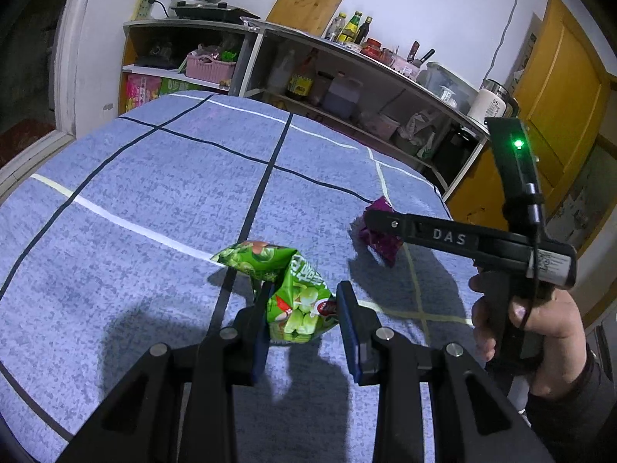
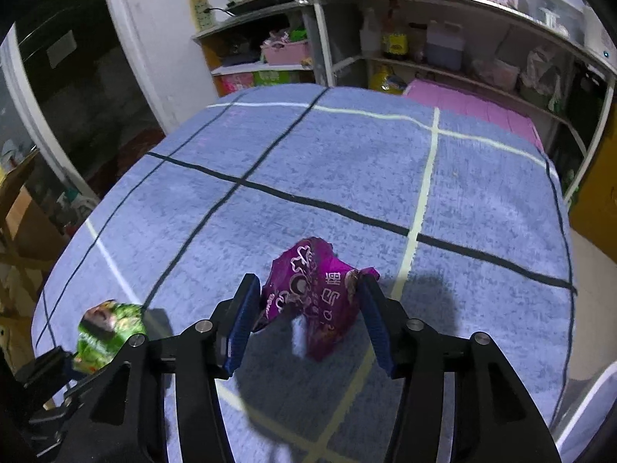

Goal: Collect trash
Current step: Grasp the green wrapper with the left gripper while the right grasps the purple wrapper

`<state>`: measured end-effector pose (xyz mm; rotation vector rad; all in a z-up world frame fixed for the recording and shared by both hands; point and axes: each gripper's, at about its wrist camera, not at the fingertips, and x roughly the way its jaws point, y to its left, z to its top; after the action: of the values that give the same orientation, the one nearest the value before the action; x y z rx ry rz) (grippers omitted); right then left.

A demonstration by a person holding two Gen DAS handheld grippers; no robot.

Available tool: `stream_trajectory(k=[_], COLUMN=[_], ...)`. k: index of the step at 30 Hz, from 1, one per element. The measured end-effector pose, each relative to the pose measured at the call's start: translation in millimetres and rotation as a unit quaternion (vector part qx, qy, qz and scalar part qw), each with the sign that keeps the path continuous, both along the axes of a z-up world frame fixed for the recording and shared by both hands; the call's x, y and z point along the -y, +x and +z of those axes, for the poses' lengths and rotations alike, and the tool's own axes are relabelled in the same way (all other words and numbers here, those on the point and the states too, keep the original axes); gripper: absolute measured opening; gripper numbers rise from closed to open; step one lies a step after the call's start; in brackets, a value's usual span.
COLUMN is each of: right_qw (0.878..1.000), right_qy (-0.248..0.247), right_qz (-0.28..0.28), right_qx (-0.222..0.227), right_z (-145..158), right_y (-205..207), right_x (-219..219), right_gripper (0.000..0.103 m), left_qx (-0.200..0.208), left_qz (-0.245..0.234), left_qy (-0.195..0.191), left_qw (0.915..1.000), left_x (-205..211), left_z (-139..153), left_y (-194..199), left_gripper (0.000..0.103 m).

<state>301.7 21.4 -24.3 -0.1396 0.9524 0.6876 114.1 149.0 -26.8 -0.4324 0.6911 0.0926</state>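
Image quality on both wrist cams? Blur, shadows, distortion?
Left wrist view: sharp, strong fisheye bending of the shelves; hard shadows on the blue cloth under the green wrapper. Right wrist view: motion-blurred, the purple wrapper smeared, the cloth lines soft; dark corners in both.

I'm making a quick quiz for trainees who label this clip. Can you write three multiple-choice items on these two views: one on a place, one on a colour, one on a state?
1. Where does the purple wrapper sit?
A. on a shelf
B. between the right gripper's fingers
C. on the floor

2. What colour is the wrapper at the left gripper?
A. green
B. red
C. white

3. How is the green wrapper shaped?
A. flat
B. rolled
C. crumpled

Answers: 1 B, it lies between both blue pads; 2 A, green print shows; 3 C, it is creased and folded.
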Motion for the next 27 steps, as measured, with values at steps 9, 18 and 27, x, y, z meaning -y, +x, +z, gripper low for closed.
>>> stream_trajectory(k=[9,18,27], right_qw=[1.0,1.0,0.999], right_qy=[0.015,0.017,0.05], right_qz=[-0.001,0.01,0.008], right_qx=[-0.02,-0.008,0.011], right_z=[-1,6,31], right_y=[2,-13,-47], right_x=[6,16,54], right_gripper=[0.038,0.019,0.019], left_qx=[-0.003,-0.003,0.008], left_qz=[-0.002,-0.004,-0.02], left_qy=[-0.002,0.01,0.026], left_qw=[1.0,0.9999,0.9994], left_x=[0,10,34], left_z=[-2,4,21], left_y=[2,-2,-11], left_gripper=[0.033,0.033,0.033])
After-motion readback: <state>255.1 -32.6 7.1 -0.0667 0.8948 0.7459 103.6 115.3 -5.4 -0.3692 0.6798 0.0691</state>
